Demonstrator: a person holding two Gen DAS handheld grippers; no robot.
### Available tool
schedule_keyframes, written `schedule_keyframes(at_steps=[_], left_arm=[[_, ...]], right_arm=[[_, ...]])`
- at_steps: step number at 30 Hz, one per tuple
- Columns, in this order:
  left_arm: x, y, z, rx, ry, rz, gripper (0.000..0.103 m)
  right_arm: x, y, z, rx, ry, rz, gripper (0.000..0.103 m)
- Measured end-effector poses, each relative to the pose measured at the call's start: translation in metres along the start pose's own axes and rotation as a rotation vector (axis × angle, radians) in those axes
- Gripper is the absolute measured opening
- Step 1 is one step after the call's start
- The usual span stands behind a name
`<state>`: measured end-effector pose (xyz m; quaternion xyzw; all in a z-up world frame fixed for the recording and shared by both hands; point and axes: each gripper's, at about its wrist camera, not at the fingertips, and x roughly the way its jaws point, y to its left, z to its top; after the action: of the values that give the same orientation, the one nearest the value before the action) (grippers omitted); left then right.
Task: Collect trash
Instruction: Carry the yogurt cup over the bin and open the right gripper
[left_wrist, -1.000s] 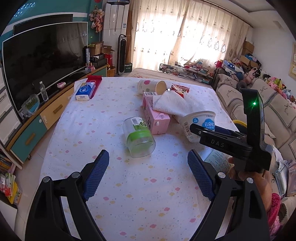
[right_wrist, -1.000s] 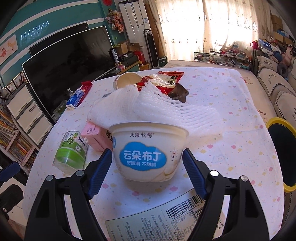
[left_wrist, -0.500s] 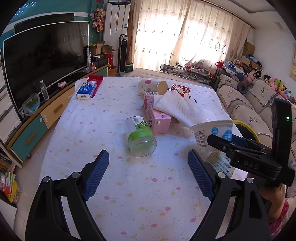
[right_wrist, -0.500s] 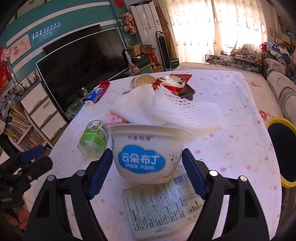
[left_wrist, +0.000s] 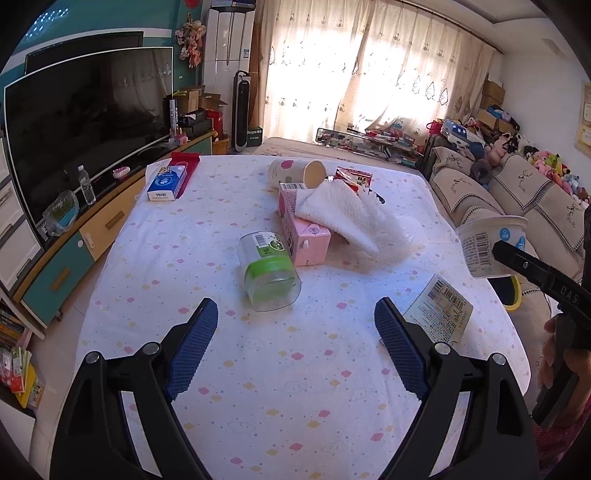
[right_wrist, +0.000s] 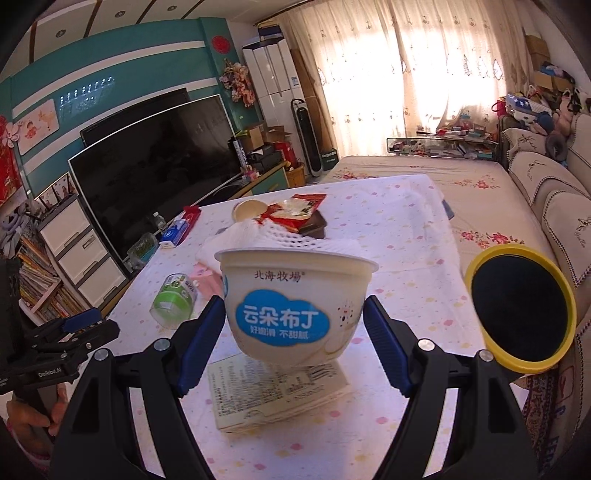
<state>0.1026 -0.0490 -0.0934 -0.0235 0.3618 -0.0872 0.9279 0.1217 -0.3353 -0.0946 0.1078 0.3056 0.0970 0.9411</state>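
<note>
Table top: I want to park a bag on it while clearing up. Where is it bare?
Bare cloth spans the near end by the open left gripper, and the left strip between the clear green-banded jar and the blue tissue pack. The pink carton, white mesh cloth and flat printed wrapper crowd the middle and right.

The table (left_wrist: 229, 387) wears a white cloth dotted with small pink, yellow and pale blue clouds. The pudding cup (right_wrist: 295, 306) is cream-white with a blue cloud label and white lettering. The bin (right_wrist: 521, 310) has a yellow rim around a black inside. The jar (left_wrist: 267, 271) is clear with a green band. The carton (left_wrist: 303, 229) is pink, the cloth (left_wrist: 347, 218) white and waffle-textured, the snack packet (left_wrist: 352, 179) red. Both the left tool (left_wrist: 295, 339) and the right tool (right_wrist: 295, 332) are black with blue pads.
</note>
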Motion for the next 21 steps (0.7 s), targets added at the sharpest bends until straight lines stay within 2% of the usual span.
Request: schedule_keyframes(at_steps=[7, 12, 21], left_arm=[[0.010, -0.019, 0.002, 0.016, 0.005, -0.011, 0.086], [0.026, -0.039, 0.003, 0.040, 0.026, -0.039, 0.086], [0.047, -0.076, 0.007, 0.091, 0.062, -0.060, 0.086]], right_arm=[[-0.018, -0.071, 0.007, 0.057, -0.038, -0.152, 0.073], [-0.016, -0.124, 0.005, 0.085, -0.043, -0.259, 0.073], [0.043, -0.213, -0.003, 0.117, 0.033, -0.366, 0.073]])
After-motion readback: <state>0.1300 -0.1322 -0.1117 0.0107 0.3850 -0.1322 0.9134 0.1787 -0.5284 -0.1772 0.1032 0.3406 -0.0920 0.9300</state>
